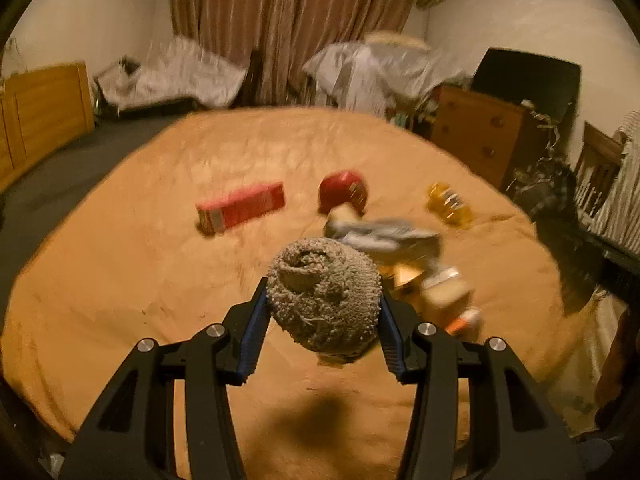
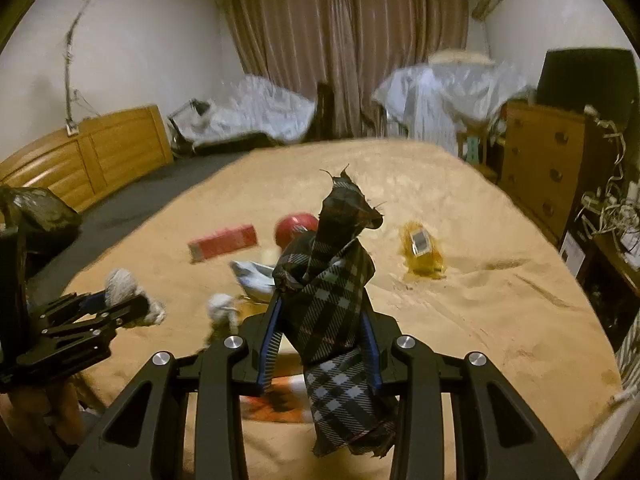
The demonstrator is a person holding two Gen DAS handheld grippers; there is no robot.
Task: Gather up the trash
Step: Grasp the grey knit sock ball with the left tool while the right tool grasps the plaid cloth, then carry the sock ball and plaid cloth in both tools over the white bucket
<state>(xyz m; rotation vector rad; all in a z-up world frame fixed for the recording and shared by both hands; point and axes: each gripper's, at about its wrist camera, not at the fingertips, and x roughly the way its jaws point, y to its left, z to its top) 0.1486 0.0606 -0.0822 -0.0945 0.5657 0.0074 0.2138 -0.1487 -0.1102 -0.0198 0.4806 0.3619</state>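
Observation:
My left gripper [image 1: 322, 300] is shut on a grey rolled-up sock ball [image 1: 324, 292], held above the tan bed cover [image 1: 140, 240]. It also shows at the left of the right wrist view [image 2: 120, 300]. My right gripper [image 2: 322, 320] is shut on a dark plaid cloth scrap [image 2: 328, 280] that hangs below the fingers. On the bed lie a red box [image 1: 240, 208], a red round packet [image 1: 344, 192], a yellow wrapper [image 1: 450, 204], grey crumpled wrapping [image 1: 380, 236] and more blurred litter [image 1: 444, 292].
A black trash bag [image 2: 36, 212] is at the far left of the right wrist view. A wooden cabinet [image 2: 92, 156] stands left, a wooden dresser [image 2: 540, 168] right. Covered furniture [image 2: 248, 116] and curtains [image 2: 344, 60] are behind the bed.

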